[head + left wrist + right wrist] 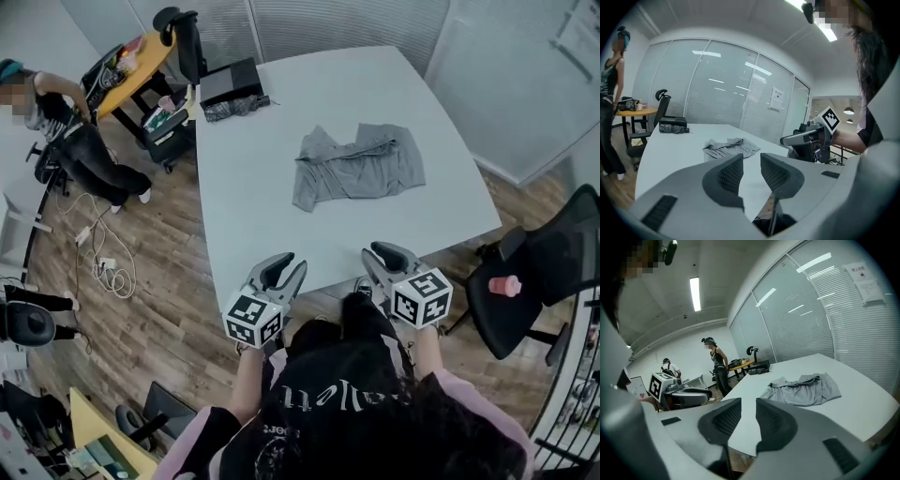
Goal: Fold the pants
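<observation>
Pants (pixel 356 167): soft grey cloth, matt, rumpled into creases. Bench (pixel 281 225): smooth pale top, dull sheen. Left claw (pixel 279 265) and right claw (pixel 382 255): matt grey plastic, darker ribbed pads (pixel 727 174), rubbery in look. Marker cubes (pixel 253 321): white matt faces, black print. Floor (pixel 169 319): brown wood-grain planks, faintly glossy. Partition (pixel 328 23): glass behind fine slatted blinds, pale, matt.

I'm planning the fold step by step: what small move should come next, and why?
Probably reach both grippers forward over the table toward the grey pants. The left gripper and right gripper hang at the table's near edge, fingers apart and empty, while the pants lie crumpled, not yet folded, further in.
</observation>
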The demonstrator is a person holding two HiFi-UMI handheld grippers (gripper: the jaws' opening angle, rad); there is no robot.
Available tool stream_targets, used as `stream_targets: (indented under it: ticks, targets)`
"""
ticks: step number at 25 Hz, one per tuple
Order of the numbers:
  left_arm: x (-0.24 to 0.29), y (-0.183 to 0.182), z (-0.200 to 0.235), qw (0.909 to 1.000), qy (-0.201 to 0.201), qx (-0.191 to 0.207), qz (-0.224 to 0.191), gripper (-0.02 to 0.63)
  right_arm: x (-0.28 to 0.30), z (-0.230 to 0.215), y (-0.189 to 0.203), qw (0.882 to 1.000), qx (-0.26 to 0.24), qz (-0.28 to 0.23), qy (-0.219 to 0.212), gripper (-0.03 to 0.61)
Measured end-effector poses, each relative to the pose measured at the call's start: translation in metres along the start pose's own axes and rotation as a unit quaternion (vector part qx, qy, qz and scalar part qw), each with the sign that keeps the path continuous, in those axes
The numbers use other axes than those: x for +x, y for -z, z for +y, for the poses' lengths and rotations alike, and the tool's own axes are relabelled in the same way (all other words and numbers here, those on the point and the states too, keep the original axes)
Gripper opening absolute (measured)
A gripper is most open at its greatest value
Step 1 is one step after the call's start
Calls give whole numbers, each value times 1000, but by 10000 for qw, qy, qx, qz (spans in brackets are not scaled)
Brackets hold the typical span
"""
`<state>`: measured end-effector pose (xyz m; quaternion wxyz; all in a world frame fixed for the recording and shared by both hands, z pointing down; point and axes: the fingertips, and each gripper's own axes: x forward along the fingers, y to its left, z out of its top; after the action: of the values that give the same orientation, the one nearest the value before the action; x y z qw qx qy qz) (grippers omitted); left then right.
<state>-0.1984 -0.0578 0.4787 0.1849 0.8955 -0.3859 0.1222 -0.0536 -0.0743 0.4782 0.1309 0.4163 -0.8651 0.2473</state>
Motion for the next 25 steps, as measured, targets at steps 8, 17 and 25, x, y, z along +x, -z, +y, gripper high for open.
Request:
stream_targets:
  ticks: [8, 17, 25]
  targets:
    - [-24, -3, -18, 9996, 157, 125, -185, 79, -18, 38, 2, 9998, -184, -21, -95, 103]
    - [-32, -11, -51, 9991, 142, 169, -360, 57, -44, 48, 4, 9992, -271, -10, -281, 64]
    - [-35, -11, -110, 9990, 100, 189, -391, 57, -99, 48, 22, 9981, -189, -52, -578, 40]
